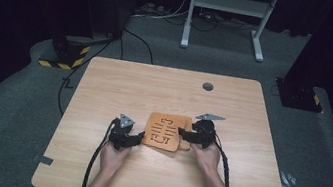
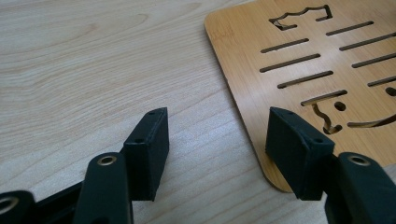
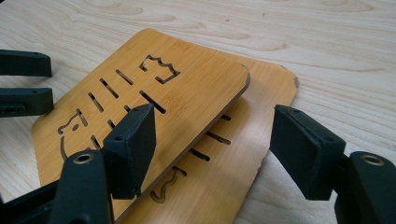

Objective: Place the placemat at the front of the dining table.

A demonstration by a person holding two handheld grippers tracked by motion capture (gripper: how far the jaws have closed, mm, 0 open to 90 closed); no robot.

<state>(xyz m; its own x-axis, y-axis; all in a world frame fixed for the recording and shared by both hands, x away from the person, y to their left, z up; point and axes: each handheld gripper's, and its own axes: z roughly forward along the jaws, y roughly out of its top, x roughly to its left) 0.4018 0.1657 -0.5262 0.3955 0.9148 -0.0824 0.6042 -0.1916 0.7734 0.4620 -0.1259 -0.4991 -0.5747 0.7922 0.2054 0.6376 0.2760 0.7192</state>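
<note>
Roughly midway across the table (image 1: 104,89), a little toward its near edge, two bamboo mats lie stacked. The top mat (image 3: 154,93) is shifted off the bottom mat (image 3: 261,140), so a strip of the lower one shows along one side. Both are flat, rounded rectangles with cut-out slots and a fish-skeleton shape.

In the high view, the stack's long axis runs from the near edge toward the far edge, tilted slightly. The slots run across the width, and the fish points along the length.

The left gripper (image 1: 140,136) sits at the stack's left edge. In its own view the jaws stand apart with nothing between them: one lies over bare wood, the other over the mat's corner (image 2: 261,154). It grips nothing.

The right gripper (image 1: 182,133) reaches in from the stack's right side. Its jaws are wide open and hold nothing: one hovers over the top mat, the other beyond the bottom mat's edge.

Risks from here, as I judge them: closing the right jaws as placed could catch both mats together rather than one. A thin, flat mat gives little edge to pinch, so the jaws may slip off. A sideways push could slide the whole stack, as the left gripper has no hold on it.
</note>
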